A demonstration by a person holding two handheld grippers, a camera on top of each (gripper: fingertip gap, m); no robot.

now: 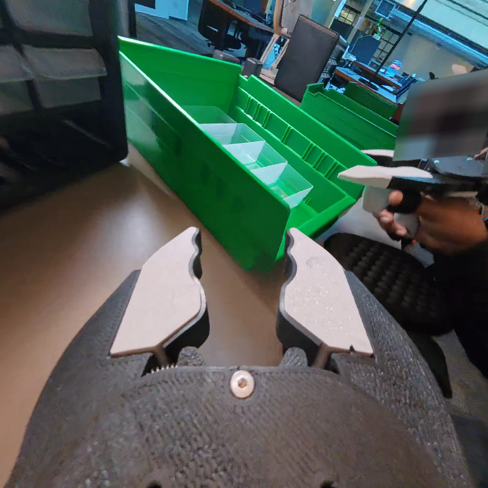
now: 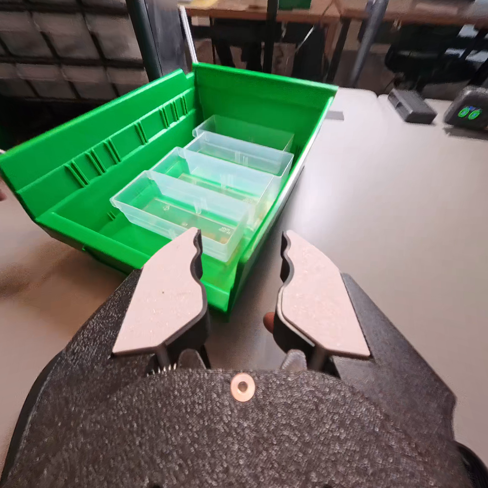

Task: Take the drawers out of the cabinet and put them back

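Observation:
Several clear plastic drawers (image 2: 184, 208) lie in a row inside a green bin (image 2: 87, 158) on the table. They also show in the left wrist view (image 1: 266, 161), inside the same green bin (image 1: 211, 190). The dark drawer cabinet (image 1: 52, 79) stands at the left, its clear drawer fronts blurred; it also shows in the right wrist view (image 2: 66, 47) at the top left. My left gripper (image 1: 242, 237) is open and empty above the table, near the bin's corner. My right gripper (image 2: 241, 240) is open and empty just before the nearest drawer; it also shows in the left wrist view (image 1: 353, 165).
More green bins (image 1: 348, 113) stand behind the first. A black mesh chair seat (image 1: 383, 280) is at the right, below a hand (image 1: 435, 224) holding the right gripper. Dark devices (image 2: 412, 105) sit on the grey table (image 2: 383, 211) at the far right.

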